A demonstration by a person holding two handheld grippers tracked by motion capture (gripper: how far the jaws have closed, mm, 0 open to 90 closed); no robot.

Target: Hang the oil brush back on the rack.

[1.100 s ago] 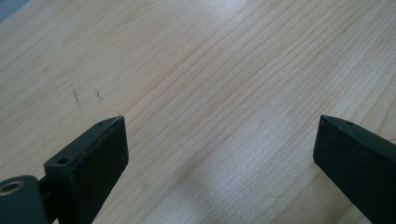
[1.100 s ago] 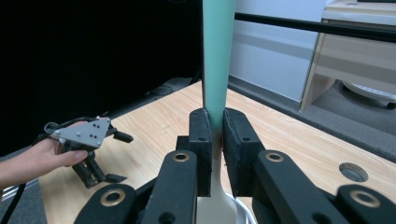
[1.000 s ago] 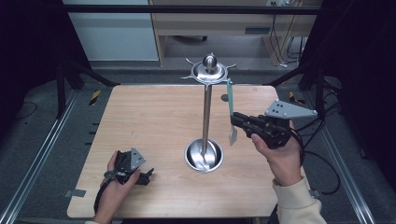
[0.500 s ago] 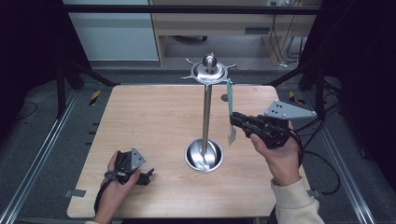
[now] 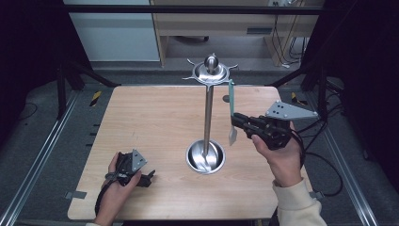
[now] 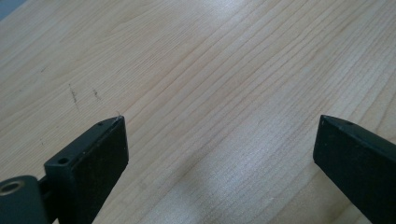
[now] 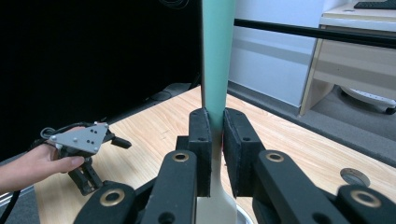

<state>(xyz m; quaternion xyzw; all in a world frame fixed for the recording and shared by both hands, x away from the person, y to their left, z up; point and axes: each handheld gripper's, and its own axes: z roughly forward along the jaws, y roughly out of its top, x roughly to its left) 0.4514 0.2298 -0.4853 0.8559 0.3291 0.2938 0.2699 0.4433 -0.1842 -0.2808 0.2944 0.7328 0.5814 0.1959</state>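
Spatula point(image 5: 231, 113), a slim utensil with a matte teal handle and a pale flat blade, hung upright at centre right of the high view, clamped by the right tool point(image 5: 236, 120). In the right gripper view the black, flat-faced jaws of that tool point(image 7: 212, 154) pressed on the spatula point(image 7: 215, 70) from both sides, just where the teal handle met the pale neck; the handle ran up out of the top of the frame. The spatula's top end sat close to one arm of the stand's crown, though contact could not be told.

Just left of it rose the stand point(image 5: 207, 113), a polished steel pole with a round bowl-shaped base and a disc with curved hooks and a ball on top.

At lower left, the left tool point(image 5: 148, 178) lay low on the worktop point(image 5: 155, 122) in a hand. In the left gripper view its blunt black jaws stood wide apart, gripping nothing, over pale wood with fine straight grain point(image 6: 210, 84).
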